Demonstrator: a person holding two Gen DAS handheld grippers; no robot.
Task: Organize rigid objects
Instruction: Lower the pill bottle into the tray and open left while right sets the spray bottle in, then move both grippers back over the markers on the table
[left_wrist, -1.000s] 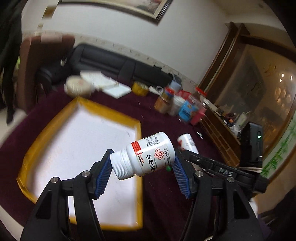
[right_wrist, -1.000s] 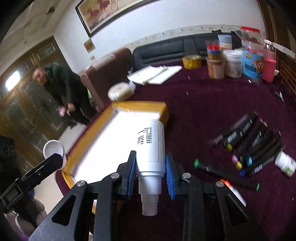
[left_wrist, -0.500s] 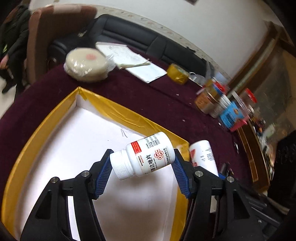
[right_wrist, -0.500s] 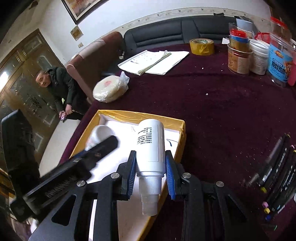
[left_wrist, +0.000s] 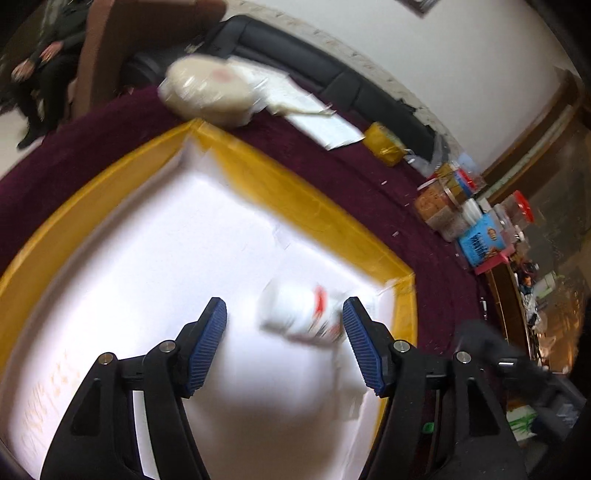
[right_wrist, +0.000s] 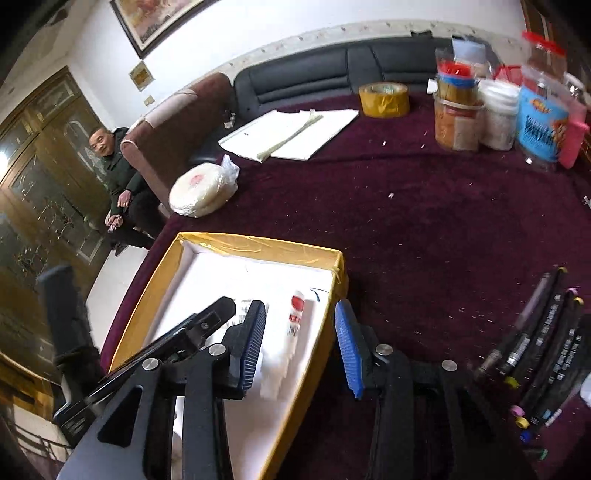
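Bottles lie inside the box (right_wrist: 334, 258), both free of the tongs; the left gripper (left_wrist: 284, 341) has its ribbed blue pads apart and is opening, and a white pill bottle (left_wrist: 299, 312) with a red label patch, too blurred to read, lies on the white floor of the box between the pads, touching neither so far as the blur shows; the right gripper (right_wrist: 301, 345) is likewise opening, its pads clear of the tall white bottle (right_wrist: 286, 339), which lies lengthwise on the box floor between them, a red mark near its far end and its print unreadable; the left gripper's black finger crosses the lower left of the right view; the box is shallow and rectangular, its rim wrapped in glossy yellow tape, and sits on a dark maroon cloth (right_wrist: 424, 221) with a felt-like nap flecked with pale crumbs; black markers (right_wrist: 535, 347) with coloured caps lie in a row to the right; beyond the box rests a round pale disc in clear wrap (right_wrist: 201, 190), then white papers (right_wrist: 291, 134), a roll of tan tape (right_wrist: 384, 99) and a cluster of plastic jars (right_wrist: 498, 110), one with a blue label I cannot read; a black sofa (right_wrist: 332, 74) runs along the wall, and a person (right_wrist: 118, 166) sits at far left.
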